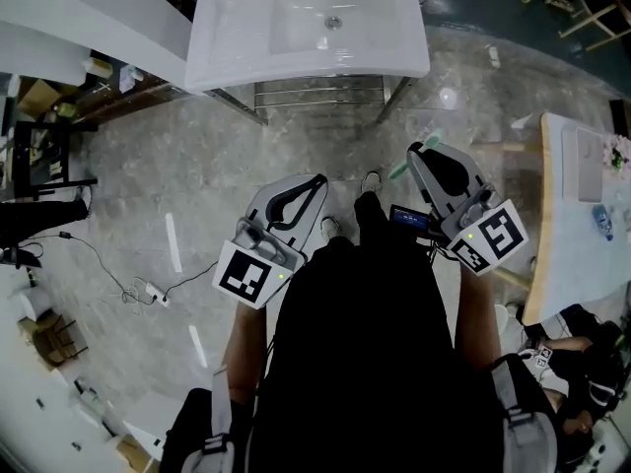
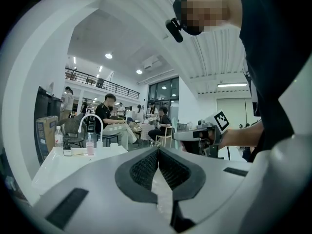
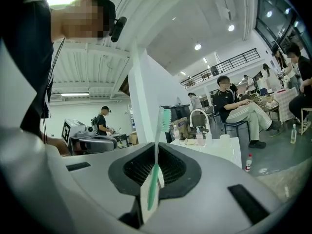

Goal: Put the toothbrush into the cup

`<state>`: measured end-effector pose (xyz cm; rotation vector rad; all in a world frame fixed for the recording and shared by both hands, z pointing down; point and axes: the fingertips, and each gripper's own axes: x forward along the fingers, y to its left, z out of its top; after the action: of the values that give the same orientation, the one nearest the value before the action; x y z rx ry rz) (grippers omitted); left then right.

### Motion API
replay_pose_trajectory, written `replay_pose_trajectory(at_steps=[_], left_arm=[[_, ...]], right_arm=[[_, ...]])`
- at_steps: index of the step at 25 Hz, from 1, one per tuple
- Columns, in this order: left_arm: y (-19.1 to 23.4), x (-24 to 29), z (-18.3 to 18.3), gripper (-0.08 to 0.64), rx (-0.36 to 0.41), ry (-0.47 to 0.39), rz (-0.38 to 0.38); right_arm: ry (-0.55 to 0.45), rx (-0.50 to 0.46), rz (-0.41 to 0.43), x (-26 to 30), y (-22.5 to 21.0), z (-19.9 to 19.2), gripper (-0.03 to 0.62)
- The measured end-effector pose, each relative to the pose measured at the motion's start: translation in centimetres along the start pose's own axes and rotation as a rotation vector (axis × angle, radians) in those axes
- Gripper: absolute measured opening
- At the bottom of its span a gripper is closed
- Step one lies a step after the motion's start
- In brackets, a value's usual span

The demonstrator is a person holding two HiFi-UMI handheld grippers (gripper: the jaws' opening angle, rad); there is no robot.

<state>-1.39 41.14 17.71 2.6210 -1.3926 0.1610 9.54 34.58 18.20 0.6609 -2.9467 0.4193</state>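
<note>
A person stands on a stone floor (image 1: 148,166) facing a white washbasin (image 1: 227,37), with tongs in each hand held out roughly level.

On the left, the left tongs (image 1: 317,181) are clenched with nothing in them; their dark ribbed pads meet in a single seam.

Right of them, the right tongs (image 1: 418,151) are clamped on the toothbrush (image 3: 159,130). It stands upright across the pads, gripped low on the handle, with most of the shaft and the head rising free above them.

Farther right in the right gripper view, the basin shows a curved tap (image 3: 197,116), a pink bottle (image 3: 199,138) and a small white thing that is probably the cup (image 3: 224,137), though it is too small to be sure. It is well apart from the brush.

The likely trouble comes from that low grip. The long free end could swing or pivot between the pads on the way over. Its tip could also catch the cup's rim and knock a light cup over, or the brush could slip out beside it.

The toothbrush is slim, with a white neck, a mint-green lower handle and mint-green bristles facing right.
</note>
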Motion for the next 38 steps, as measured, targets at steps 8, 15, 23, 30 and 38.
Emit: replay_pose_trajectory(at_steps=[8,15,23,30,38], left_arm=[[2.6,6.8,2.6,0.012,-0.055,-0.059,0.008],[3.8,11.2,3.1,0.012,-0.055,-0.035,0.07],[6.8,11.7,1.9,0.012,-0.116,0.005,0.17],[11.8,13.9,1.2,0.012,-0.169,-0.006,0.17],[19.3,17.8,2.3,0.012,-0.172,-0.01,0.116]], right_arm=[[-0.019,0.013,0.015,0.8,-6.0,1.4,0.029],[-0.005,0.038,-0.006,0.2,-11.5,1.5,0.029],[0.051,0.054,-0.002,2.1,-13.6,0.8,0.029],[0.069,0.082,-0.046,4.6,-16.3,0.9,0.029],[0.077,0.098,-0.119,10.0,-20.3,3.2,0.029]])
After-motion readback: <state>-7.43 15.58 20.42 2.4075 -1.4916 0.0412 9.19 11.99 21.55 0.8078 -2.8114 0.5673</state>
